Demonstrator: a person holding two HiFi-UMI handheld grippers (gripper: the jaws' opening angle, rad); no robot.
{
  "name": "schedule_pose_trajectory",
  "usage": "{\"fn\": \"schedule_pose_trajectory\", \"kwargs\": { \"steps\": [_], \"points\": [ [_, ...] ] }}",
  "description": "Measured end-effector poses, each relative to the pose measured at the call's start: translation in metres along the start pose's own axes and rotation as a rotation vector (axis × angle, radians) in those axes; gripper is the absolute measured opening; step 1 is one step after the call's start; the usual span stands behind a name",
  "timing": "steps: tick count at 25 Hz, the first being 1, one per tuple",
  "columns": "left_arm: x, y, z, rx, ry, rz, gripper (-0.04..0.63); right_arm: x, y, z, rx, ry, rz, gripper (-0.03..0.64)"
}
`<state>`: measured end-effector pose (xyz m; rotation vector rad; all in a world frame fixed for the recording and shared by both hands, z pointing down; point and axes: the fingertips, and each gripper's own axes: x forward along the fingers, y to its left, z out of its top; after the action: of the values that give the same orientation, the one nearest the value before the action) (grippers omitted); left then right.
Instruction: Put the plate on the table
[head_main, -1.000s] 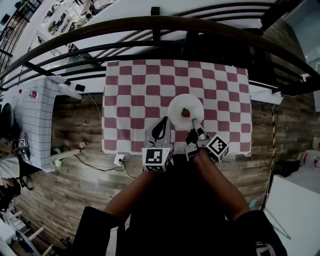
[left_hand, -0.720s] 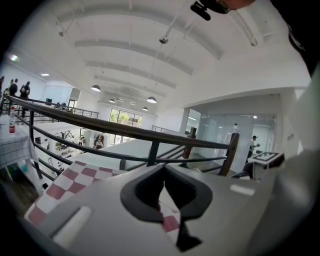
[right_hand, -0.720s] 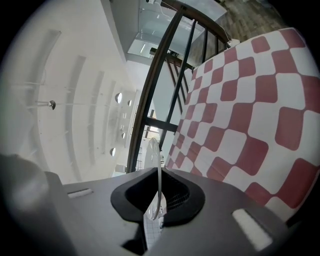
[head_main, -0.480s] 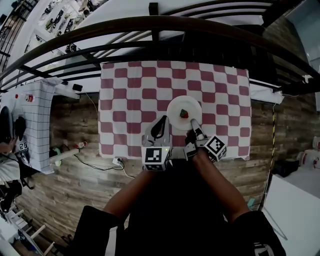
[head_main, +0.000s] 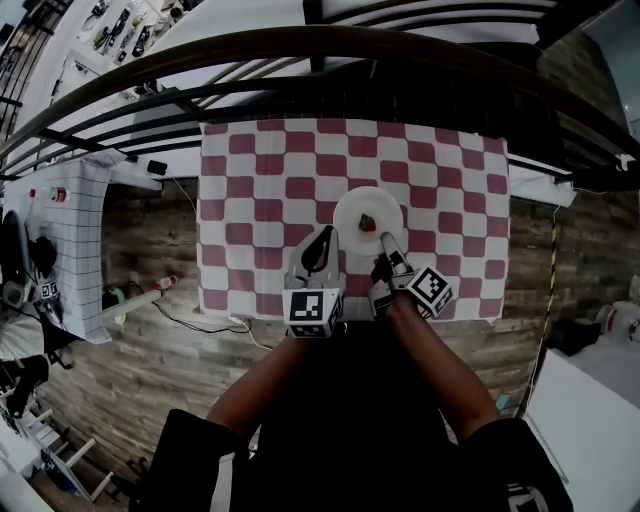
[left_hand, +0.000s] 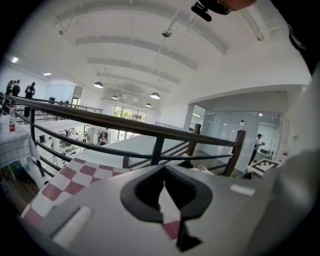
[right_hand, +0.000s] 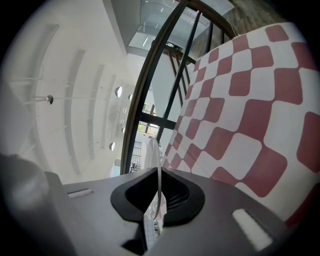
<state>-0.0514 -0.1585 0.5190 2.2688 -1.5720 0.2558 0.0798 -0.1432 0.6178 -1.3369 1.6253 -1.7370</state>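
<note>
A round white plate (head_main: 362, 208) carries a small red and green item (head_main: 368, 222) and hovers over the near right part of the table with the red-and-white chequered cloth (head_main: 260, 180). My right gripper (head_main: 386, 244) is shut on the plate's near rim. In the right gripper view the plate (right_hand: 156, 165) shows edge-on, pinched between the jaws of the right gripper (right_hand: 159, 182). My left gripper (head_main: 321, 241) is just left of the plate, over the cloth's near edge. In the left gripper view the left gripper (left_hand: 163, 174) is shut with nothing held.
A dark metal railing (head_main: 320, 48) curves along the table's far side. At the left stands a white table with a grid cloth (head_main: 70, 230). Cables and a power strip (head_main: 232, 324) lie on the wooden floor near the table's front left corner.
Almost nothing has changed. The plate stays in the right gripper over the same part of the cloth; only the head view has shifted slightly.
</note>
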Motion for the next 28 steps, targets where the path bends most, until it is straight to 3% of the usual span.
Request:
{"fn": "schedule_pose_trajectory", "kwargs": {
  "steps": [28],
  "points": [
    [0.046, 0.018, -0.019, 0.016, 0.101, 0.044, 0.011, 0.048, -0.077, 0.0, -0.001, 0.09, -0.095, 0.014]
  ]
}}
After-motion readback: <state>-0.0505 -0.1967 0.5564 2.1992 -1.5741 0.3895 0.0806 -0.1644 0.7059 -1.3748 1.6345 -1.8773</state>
